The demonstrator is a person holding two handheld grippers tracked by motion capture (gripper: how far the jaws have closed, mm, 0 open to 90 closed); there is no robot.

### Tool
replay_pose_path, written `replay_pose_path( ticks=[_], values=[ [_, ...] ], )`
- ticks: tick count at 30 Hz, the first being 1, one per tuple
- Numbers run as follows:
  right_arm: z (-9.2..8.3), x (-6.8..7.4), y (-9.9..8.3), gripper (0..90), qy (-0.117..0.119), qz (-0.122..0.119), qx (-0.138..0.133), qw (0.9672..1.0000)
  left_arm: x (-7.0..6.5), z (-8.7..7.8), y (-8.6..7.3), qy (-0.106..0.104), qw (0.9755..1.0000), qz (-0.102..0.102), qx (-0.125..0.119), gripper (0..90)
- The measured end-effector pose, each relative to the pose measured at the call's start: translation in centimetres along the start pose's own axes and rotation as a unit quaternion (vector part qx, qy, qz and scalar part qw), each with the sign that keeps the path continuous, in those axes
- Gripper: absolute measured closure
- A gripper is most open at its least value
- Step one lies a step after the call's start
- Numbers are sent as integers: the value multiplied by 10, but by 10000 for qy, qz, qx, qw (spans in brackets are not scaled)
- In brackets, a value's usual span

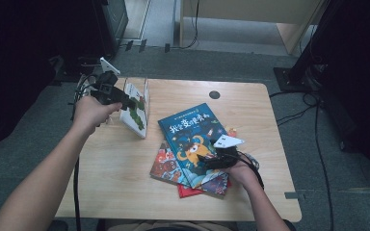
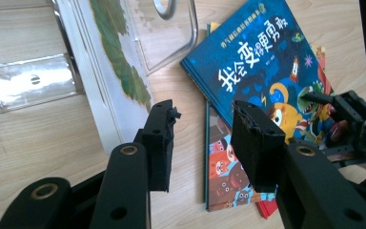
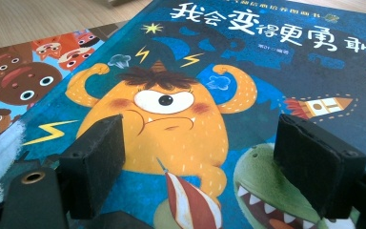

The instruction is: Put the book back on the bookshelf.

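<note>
**High view: two grippers over picture books and a clear stand**

Nearest the person, the right hand [image 1: 243, 171] holds the right gripper [image 1: 211, 160] low over the near right part of the wooden table [image 1: 111, 183]. Its jaws stand apart with nothing between them, hanging just above the cover of the blue book [image 1: 192, 130]; in the right gripper view the yellow one-eyed monster on that cover sits between the two black pads [image 3: 95, 162]. Whether the pads touch the cover I cannot tell.

The blue book lies flat and tilted on top of a small stack. Under it, jutting out toward the left, is a book with cartoon faces [image 1: 164, 161], and a red book [image 1: 190, 191] peeks out at the near edge of the stack.

Farther off and to the left, the left hand [image 1: 90, 111] holds the left gripper [image 1: 130, 102] up at the far left of the table. Its jaws are partly apart and grip nothing. They point at a white book with green leaves [image 1: 136, 115], which stands on edge and leaning inside a clear plastic stand [image 1: 147, 89]. In the left gripper view the white book's spine [image 2: 95, 95] lies just beyond the left pad [image 2: 162, 138], apart from it, while the stack lies off to the right.

At the far edge of the table there is a round dark cable hole [image 1: 214, 95].
</note>
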State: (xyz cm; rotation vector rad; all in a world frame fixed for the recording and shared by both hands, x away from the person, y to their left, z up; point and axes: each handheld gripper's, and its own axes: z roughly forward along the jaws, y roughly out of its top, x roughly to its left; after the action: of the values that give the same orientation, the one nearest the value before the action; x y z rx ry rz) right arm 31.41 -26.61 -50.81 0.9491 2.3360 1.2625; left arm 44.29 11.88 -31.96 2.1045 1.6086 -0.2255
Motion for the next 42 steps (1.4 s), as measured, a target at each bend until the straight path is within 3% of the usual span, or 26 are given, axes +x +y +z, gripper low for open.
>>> replay_pose_path(
  ticks=[7, 13, 27, 42],
  values=[
    [1, -1, 1, 176, 13, 21, 40, 10000, -7, 3, -13, -146, 9998, 91, -74, 605],
    [2, -2, 1, 176, 23, 13, 6, 10000, -8, 6, -22, -138, 9997, 165, -110, 603],
    [2, -3, 1, 176, 33, 11, -10, 10000, -4, 23, -44, -467, 9986, 170, -171, 590],
    [2, -3, 1, 175, 38, 3, -21, 10000, -8, 47, -60, -611, 9975, 322, -159, 582]
  ],
)
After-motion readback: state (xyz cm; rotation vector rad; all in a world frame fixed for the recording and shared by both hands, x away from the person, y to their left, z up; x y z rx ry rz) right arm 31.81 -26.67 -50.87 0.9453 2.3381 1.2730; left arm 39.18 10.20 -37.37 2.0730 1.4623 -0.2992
